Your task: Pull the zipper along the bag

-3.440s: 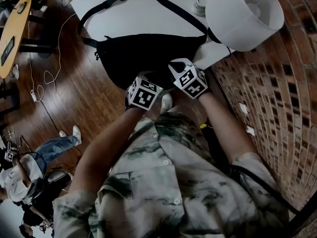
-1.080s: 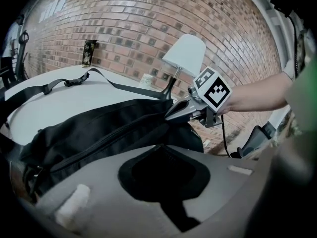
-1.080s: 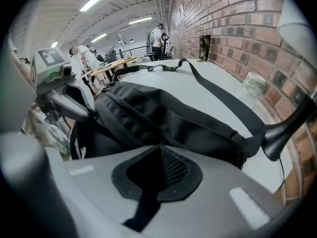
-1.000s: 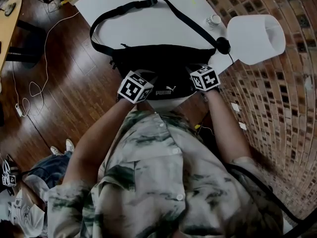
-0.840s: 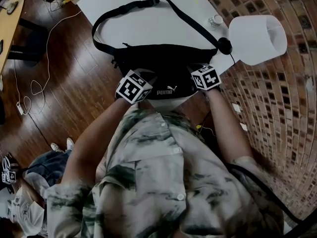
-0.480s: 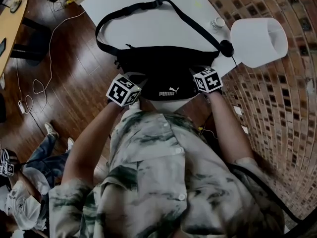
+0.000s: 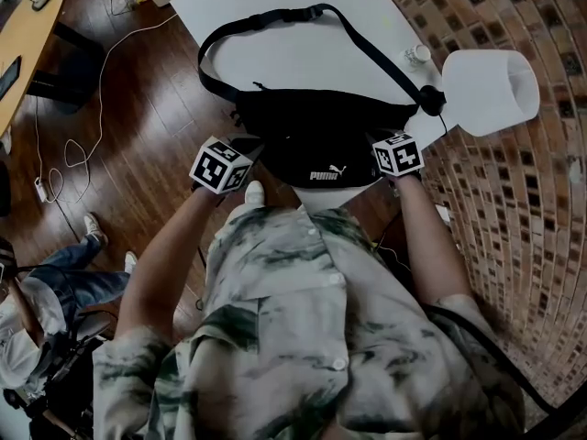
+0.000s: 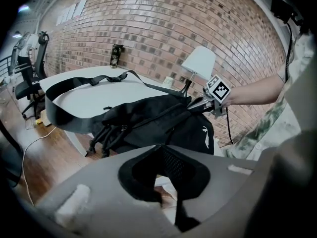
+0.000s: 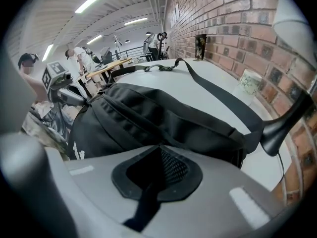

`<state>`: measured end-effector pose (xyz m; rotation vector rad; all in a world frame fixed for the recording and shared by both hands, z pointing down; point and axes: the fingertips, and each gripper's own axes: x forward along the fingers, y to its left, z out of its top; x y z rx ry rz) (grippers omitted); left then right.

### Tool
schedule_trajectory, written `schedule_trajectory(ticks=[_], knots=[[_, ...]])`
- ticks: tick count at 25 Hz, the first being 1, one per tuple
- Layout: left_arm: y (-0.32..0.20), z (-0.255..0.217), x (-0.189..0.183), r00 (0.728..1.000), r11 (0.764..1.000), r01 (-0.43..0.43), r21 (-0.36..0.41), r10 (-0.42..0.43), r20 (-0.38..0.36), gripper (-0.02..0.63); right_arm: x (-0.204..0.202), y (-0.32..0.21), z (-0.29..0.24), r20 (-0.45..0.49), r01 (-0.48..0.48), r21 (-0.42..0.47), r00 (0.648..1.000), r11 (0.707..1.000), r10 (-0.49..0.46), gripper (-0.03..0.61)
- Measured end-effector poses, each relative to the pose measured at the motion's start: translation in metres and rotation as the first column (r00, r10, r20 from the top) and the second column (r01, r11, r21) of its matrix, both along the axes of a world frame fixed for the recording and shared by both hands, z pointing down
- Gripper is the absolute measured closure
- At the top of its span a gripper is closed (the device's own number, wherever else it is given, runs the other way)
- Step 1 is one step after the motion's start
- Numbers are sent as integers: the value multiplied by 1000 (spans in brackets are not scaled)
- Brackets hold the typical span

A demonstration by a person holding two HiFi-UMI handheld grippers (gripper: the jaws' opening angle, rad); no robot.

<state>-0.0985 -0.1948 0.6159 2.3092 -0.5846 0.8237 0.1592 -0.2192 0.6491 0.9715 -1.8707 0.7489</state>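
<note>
A black waist bag (image 7: 316, 140) with a white logo lies at the near edge of a white table (image 7: 303, 53), its strap (image 7: 275, 16) looped across the tabletop. My left gripper (image 7: 240, 149) hangs just off the bag's left end, over the floor. In the left gripper view its jaws (image 8: 163, 150) are shut, nothing shows between them, and the bag (image 8: 148, 120) lies a little ahead. My right gripper (image 7: 385, 145) sits at the bag's right end. Its shut jaws (image 9: 159, 150) meet the bag's fabric (image 9: 148, 120) there, and the left gripper view shows the right gripper (image 8: 200, 103) pinching that corner.
A white lamp (image 7: 491, 90) stands at the table's right corner, with a small jar (image 7: 417, 55) behind it. A brick wall (image 7: 514, 227) runs along the right. Wooden floor with a white cable (image 7: 78, 108) lies left, beside a wooden table (image 7: 27, 44) and a seated person (image 7: 37, 310).
My left gripper has slid left from the bag's front to just past its left end. The right gripper has stayed at the bag's right end.
</note>
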Motion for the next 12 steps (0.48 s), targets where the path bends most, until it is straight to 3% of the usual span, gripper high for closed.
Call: schedule_trajectory(ticks=[6, 9, 12], knots=[[5, -2, -13, 1000, 1000, 2, 4, -2, -19, 600, 1, 1, -1, -42, -27, 31, 999, 999, 28, 574], [3, -2, -12, 999, 1000, 8, 5, -8, -41, 594, 0, 2, -10, -47, -37, 104, 998, 994, 42, 572], [5, -8, -10, 998, 998, -33, 53, 35, -47, 571, 2, 15, -29, -9, -96, 183, 995, 978, 99, 558]])
